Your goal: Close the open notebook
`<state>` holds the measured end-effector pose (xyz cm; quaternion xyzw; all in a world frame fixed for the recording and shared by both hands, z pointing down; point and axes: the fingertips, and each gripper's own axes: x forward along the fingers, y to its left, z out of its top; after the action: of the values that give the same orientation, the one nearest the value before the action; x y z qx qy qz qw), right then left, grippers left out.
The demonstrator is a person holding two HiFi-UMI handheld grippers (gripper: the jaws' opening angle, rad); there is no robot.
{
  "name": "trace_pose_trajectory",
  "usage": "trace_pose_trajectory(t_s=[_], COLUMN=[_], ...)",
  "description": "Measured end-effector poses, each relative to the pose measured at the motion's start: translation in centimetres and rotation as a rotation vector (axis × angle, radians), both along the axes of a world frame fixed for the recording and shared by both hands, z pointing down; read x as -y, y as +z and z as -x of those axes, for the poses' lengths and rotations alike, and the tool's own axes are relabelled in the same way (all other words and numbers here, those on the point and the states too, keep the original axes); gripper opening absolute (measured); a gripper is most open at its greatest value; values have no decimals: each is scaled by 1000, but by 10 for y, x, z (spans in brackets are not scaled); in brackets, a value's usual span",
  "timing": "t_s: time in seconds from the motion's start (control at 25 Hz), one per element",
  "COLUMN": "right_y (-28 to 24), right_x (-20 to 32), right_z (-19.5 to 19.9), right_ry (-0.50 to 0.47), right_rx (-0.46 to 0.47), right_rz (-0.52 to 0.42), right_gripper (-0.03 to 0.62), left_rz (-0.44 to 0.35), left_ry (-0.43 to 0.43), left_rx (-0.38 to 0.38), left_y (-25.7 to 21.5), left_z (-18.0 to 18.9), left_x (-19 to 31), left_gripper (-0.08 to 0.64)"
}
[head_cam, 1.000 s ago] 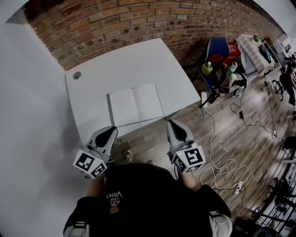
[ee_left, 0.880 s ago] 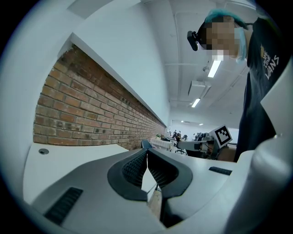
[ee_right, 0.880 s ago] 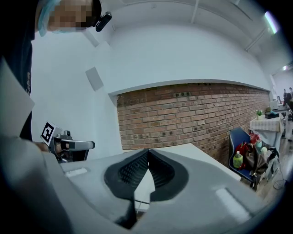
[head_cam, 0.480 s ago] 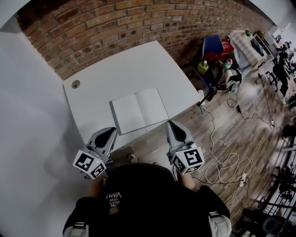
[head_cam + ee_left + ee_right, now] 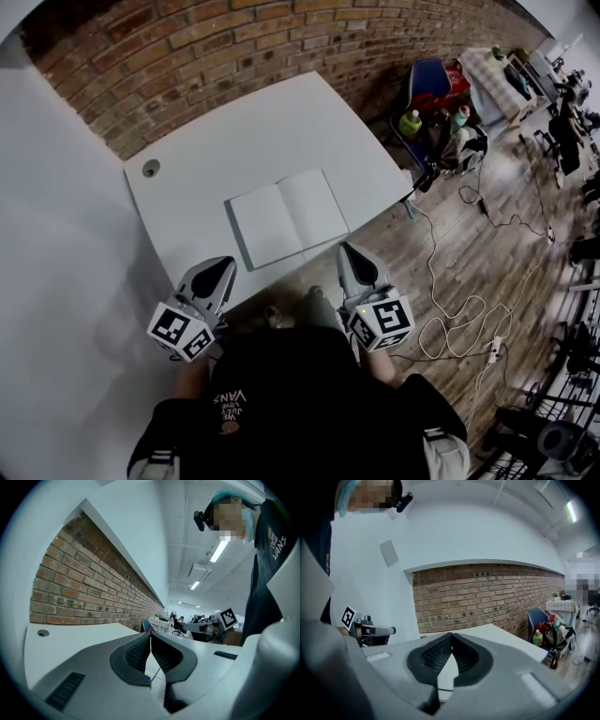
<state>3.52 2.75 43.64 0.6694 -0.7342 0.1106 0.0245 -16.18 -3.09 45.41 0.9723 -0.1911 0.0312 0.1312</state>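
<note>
An open notebook (image 5: 286,217) with blank white pages lies flat near the front edge of the white table (image 5: 206,155). My left gripper (image 5: 218,270) hovers short of the table's front edge, below and left of the notebook, jaws shut and empty. My right gripper (image 5: 353,260) is level with it, below and right of the notebook, also shut on nothing. In the left gripper view the gripper's tips (image 5: 150,634) meet above the table, and the right gripper view shows its tips (image 5: 451,634) touching too. Neither gripper touches the notebook.
A brick wall (image 5: 216,47) runs behind the table. A round cable hole (image 5: 150,168) sits at the table's far left. To the right stand a blue chair with bottles (image 5: 427,108) and cables (image 5: 450,328) trailing on the wooden floor.
The view has shifted toward the table: the notebook and table sit slightly nearer and lower in the head view. Both grippers stay shut and keep their places in the picture.
</note>
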Motion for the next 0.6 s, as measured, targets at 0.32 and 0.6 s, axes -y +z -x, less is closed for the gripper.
trace_pose_trajectory(t_s=[0.32,0.6], right_y=[12,23], right_x=[32,69], right_z=[-12,-25], right_ry=[-29,-76], right_rx=[-21,-15], right_rz=[18,47], right_gripper=[-2,-2], left_rz=[35,76], left_ry=[-60,-106], left_rx=[20,42], left_y=[12,27], left_z=[-5,-17], left_x=[19,42], left_gripper=[9,9])
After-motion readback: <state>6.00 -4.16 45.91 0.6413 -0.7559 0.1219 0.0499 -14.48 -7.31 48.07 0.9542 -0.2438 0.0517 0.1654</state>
